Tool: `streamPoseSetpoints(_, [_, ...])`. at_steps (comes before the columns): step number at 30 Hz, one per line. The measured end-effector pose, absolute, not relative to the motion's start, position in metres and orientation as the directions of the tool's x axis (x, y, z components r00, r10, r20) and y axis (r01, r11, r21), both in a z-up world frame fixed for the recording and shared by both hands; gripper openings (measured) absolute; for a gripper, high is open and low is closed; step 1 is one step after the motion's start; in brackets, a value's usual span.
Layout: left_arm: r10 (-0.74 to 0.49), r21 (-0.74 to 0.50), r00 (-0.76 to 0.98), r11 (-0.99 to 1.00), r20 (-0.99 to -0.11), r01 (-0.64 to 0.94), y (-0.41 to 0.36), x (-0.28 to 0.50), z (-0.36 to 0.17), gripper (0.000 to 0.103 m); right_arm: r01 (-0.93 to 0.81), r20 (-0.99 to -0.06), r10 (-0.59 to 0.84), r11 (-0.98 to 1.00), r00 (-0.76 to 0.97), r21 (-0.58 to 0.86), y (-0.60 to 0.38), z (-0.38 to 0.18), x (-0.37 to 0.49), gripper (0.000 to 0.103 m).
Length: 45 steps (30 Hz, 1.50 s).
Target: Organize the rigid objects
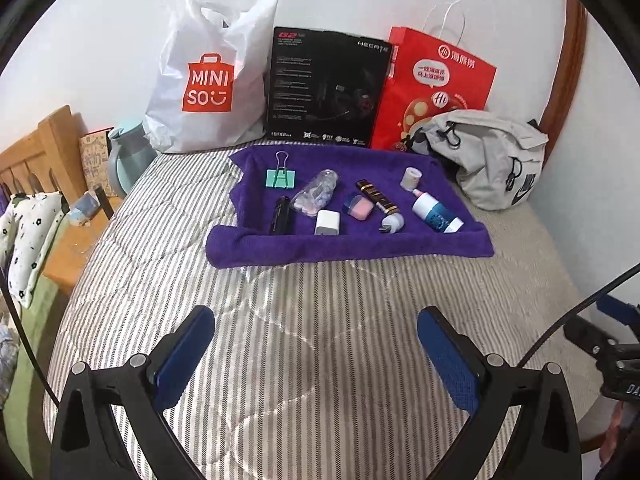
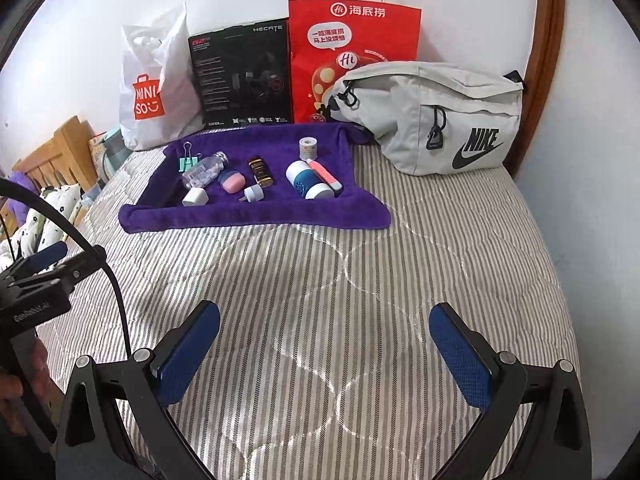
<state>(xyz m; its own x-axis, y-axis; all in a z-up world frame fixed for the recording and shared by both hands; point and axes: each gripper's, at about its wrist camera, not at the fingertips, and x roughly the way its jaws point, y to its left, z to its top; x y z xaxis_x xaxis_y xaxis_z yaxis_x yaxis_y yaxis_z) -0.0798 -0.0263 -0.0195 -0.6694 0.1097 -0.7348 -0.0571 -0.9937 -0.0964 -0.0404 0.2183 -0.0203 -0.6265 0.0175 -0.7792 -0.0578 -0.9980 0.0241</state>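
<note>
Striped bedding (image 1: pixel 304 320) fills the foreground below both my grippers. My left gripper (image 1: pixel 316 350) and right gripper (image 2: pixel 325 346) gape wide, holding nothing. At twelve o'clock, well off, a purple towel (image 1: pixel 352 246) carries, left to right, a green binder clip (image 1: pixel 281 178), clear bottle (image 1: pixel 314 196), white charger (image 1: pixel 327 223), pink case (image 1: pixel 357 208) and blue-white bottle (image 1: pixel 434 212). I judge the round bottles may roll on soft cloth if nudged.

We hold the left tongs (image 1: pixel 316 330) and the right tongs (image 2: pixel 325 326) side by side, both spread wide, gripping nothing
</note>
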Motion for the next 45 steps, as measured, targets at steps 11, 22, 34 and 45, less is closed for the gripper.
streamPoseSetpoints(11, [0.074,-0.044,-0.669,-0.997,-0.740,-0.062,-0.023,-0.077,-0.014,0.102,-0.056,-0.776,0.019,-0.998,-0.630,0.021,0.220,-0.017,-0.039,0.103])
streamPoseSetpoints(22, [0.084,-0.025,-0.669,-0.995,-0.738,-0.097,-0.019,-0.074,-0.011,0.102,-0.067,-0.783,0.034,-0.998,-0.621,0.009,0.222,-0.020,-0.041,0.103])
streamPoseSetpoints(34, [0.074,-0.011,-0.673,-0.995,-0.736,-0.098,-0.021,-0.074,-0.008,0.102,-0.066,-0.790,0.033,-0.998,-0.612,0.009,0.223,-0.022,-0.043,0.103])
streamPoseSetpoints(45, [0.056,0.013,-0.679,-0.995,-0.732,-0.097,-0.021,-0.072,-0.007,0.102,-0.062,-0.793,0.038,-0.998,-0.609,0.000,0.222,-0.024,-0.043,0.103])
